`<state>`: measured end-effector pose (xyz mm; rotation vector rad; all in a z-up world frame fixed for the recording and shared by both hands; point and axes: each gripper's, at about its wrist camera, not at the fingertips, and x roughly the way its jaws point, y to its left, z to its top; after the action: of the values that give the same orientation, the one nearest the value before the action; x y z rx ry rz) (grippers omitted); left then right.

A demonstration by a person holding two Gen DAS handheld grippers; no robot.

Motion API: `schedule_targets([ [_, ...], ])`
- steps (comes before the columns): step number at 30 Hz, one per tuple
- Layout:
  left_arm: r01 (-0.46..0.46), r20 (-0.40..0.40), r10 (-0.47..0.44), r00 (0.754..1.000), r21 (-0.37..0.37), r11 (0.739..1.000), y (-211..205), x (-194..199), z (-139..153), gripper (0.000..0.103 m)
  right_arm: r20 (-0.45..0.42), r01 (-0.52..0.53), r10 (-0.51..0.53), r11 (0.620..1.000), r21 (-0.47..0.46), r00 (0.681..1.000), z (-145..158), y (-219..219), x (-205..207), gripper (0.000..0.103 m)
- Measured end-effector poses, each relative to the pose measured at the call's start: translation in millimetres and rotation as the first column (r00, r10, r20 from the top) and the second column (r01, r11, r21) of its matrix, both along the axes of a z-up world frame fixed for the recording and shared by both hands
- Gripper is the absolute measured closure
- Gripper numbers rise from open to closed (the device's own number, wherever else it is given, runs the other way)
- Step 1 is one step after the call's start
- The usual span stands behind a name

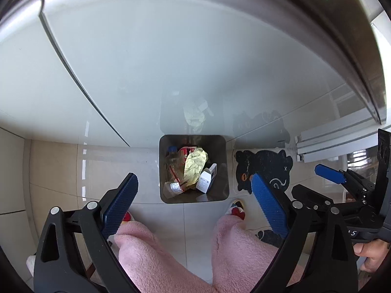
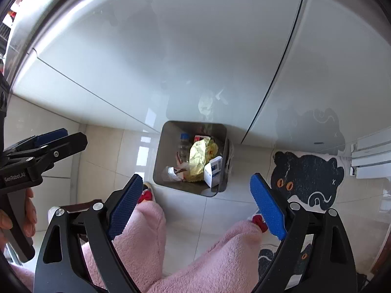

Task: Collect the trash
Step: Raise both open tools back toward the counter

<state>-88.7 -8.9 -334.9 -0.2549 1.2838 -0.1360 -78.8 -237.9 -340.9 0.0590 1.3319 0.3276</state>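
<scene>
A grey square trash bin point(image 1: 224, 171) point(image 2: 161, 156) stands on the tiled floor against a white cabinet front. Inside lie a crumpled yellow wrapper point(image 1: 195, 163) point(image 2: 199, 158), a clear bottle with a blue cap point(image 1: 172, 157) point(image 2: 183, 144), a small white and blue box point(image 1: 206, 179) point(image 2: 213, 171) and other scraps. My left gripper point(image 1: 195, 195) hangs high above the bin, open and holding nothing. My right gripper point(image 2: 196, 200) is also open and empty above the bin. The right gripper's blue fingers point(image 1: 328, 173) show at the right edge of the left wrist view.
A person's legs in pink fleece trousers point(image 1: 151, 256) point(image 2: 220, 263) and slippers with red bows stand in front of the bin. A black cat-shaped mat point(image 1: 264, 168) point(image 2: 308, 178) lies right of it. A hand point(image 2: 29, 214) holds the other gripper at the left edge.
</scene>
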Motion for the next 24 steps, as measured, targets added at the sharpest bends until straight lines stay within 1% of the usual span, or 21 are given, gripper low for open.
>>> schedule_targets([
  [3, -0.005, 0.058, 0.005, 0.998, 0.002, 1.0, 6.8, -2.4, 39.6, 0.011, 0.03, 0.016, -0.017, 0.998, 0.054, 0.999, 38.9, -6.3, 2.1, 0.013],
  [4, -0.002, 0.082, 0.001, 0.997, 0.009, 1.0, 8.6, -2.2, 54.3, 0.009, 0.057, 0.016, -0.02, 0.997, 0.073, 0.998, 54.3, -7.6, 2.4, 0.013],
  [6, 0.007, 0.131, -0.009, 0.991, 0.02, 1.0, 10.5, -1.8, 83.7, 0.008, 0.117, 0.017, -0.029, 0.994, 0.105, 0.993, 84.9, -10.0, 3.2, 0.013],
  [9, 0.01, 0.191, -0.016, 0.981, 0.032, 0.999, 16.5, 3.6, 122.4, 0.008, 0.198, 0.028, -0.057, 0.988, 0.149, 0.979, 127.5, -11.9, 11.0, 0.008],
  [10, 0.006, 0.209, -0.011, 0.978, 0.029, 1.0, 19.7, 6.4, 133.4, 0.008, 0.224, 0.032, -0.069, 0.986, 0.166, 0.972, 140.9, -12.8, 14.9, 0.005],
  [12, -0.005, 0.263, 0.005, 0.965, -0.004, 1.0, 27.4, 11.4, 155.6, 0.008, 0.269, 0.032, -0.084, 0.981, 0.193, 0.959, 164.5, -12.5, 24.7, 0.004],
  [13, -0.02, 0.288, 0.021, 0.958, -0.009, 1.0, 31.1, 14.2, 164.7, 0.008, 0.288, 0.031, -0.091, 0.978, 0.206, 0.953, 174.9, -11.7, 30.7, 0.004],
  [16, -0.056, 0.331, 0.042, 0.943, 0.033, 0.998, 36.4, 28.2, 184.7, 0.008, 0.314, 0.041, -0.121, 0.968, 0.249, 0.942, 192.6, -11.4, 52.1, 0.004],
  [19, -0.065, 0.38, 0.028, 0.924, 0.084, 0.994, 38.5, 44.2, 197.9, 0.008, 0.353, 0.041, -0.125, 0.971, 0.236, 0.927, 207.2, -5.3, 75.6, 0.003],
  [20, -0.07, 0.392, 0.029, 0.919, 0.09, 0.993, 40.4, 50.8, 202.9, 0.008, 0.365, 0.037, -0.124, 0.971, 0.238, 0.923, 212.4, -3.9, 84.4, 0.004],
  [22, -0.069, 0.418, 0.034, 0.908, 0.069, 0.995, 46.4, 62.8, 210.3, 0.008, 0.39, 0.031, -0.123, 0.972, 0.232, 0.913, 219.6, -0.1, 101.5, 0.004],
  [24, -0.075, 0.438, 0.033, 0.898, 0.079, 0.994, 50.4, 76.2, 216.6, 0.008, 0.405, 0.032, -0.126, 0.973, 0.229, 0.906, 225.7, 2.3, 120.1, 0.003],
])
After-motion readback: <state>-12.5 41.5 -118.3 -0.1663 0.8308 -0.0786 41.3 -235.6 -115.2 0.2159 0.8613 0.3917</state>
